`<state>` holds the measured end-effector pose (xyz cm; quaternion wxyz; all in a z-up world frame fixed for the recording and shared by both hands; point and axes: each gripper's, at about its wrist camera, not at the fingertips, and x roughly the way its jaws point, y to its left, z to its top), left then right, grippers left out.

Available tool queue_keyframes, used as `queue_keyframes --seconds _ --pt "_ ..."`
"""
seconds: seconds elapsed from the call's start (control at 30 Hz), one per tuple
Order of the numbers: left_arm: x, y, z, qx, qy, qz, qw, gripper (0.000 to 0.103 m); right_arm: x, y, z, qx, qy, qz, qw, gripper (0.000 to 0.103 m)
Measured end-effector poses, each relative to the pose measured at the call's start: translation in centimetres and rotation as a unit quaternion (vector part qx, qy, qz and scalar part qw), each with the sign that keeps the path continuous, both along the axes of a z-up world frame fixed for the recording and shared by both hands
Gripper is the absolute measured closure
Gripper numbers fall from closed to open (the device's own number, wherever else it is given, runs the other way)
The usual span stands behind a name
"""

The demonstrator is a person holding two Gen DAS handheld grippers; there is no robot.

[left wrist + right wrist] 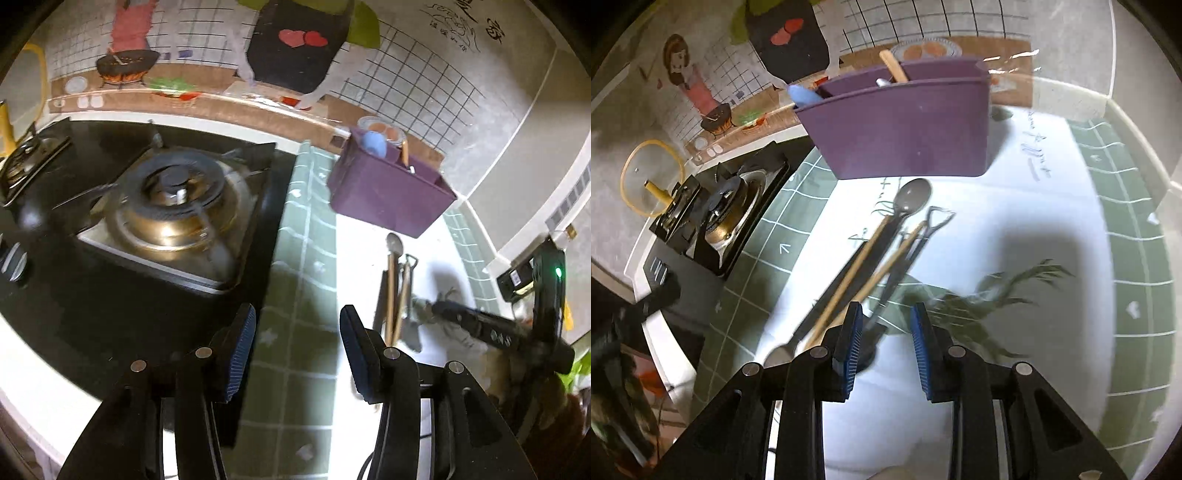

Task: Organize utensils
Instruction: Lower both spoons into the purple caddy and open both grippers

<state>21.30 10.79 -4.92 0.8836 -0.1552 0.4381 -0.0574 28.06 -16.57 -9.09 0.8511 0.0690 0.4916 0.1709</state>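
Lying in a loose bundle on the white sheet of the worktop [1052, 229], the utensils wait just in front of the purple holder [905, 129]: a grey spoon [912, 197] with a smooth rounded bowl, two pale wooden chopsticks [871, 258], and a thin dark wire-headed utensil [936, 221]. All look light, stiff and slender; the spoon's plastic-looking bowl would likely be slippery, so its dark handle seems the better place to pinch. The chopsticks, being round, may roll apart unless taken near mid-length.

The right tool [886, 343] hovers over the handle ends, its ribbed blue pads parted and holding nothing. The left tool [297, 354] is likewise spread and empty, above the green tiled mat [306, 229] beside the gas burner [177, 199]. The holder already carries a wooden stick [894, 66] and a blue piece [805, 94].
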Motion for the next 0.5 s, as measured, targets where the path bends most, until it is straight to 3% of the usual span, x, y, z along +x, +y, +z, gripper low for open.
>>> queue_keyframes --seconds 0.3,0.4,0.5 --pt "-1.8 1.7 -1.1 -0.02 0.021 0.02 0.9994 0.054 2.2 4.5 -1.9 -0.021 0.027 -0.005 0.999 0.08" --pt "-1.4 1.6 -1.5 -0.026 0.027 0.024 0.999 0.054 2.1 4.8 -2.2 -0.042 0.02 0.005 0.999 0.095" --pt "-0.5 0.6 -1.6 -0.024 0.03 0.009 0.9992 0.054 1.6 3.9 -2.0 -0.055 0.012 0.019 0.998 0.097"
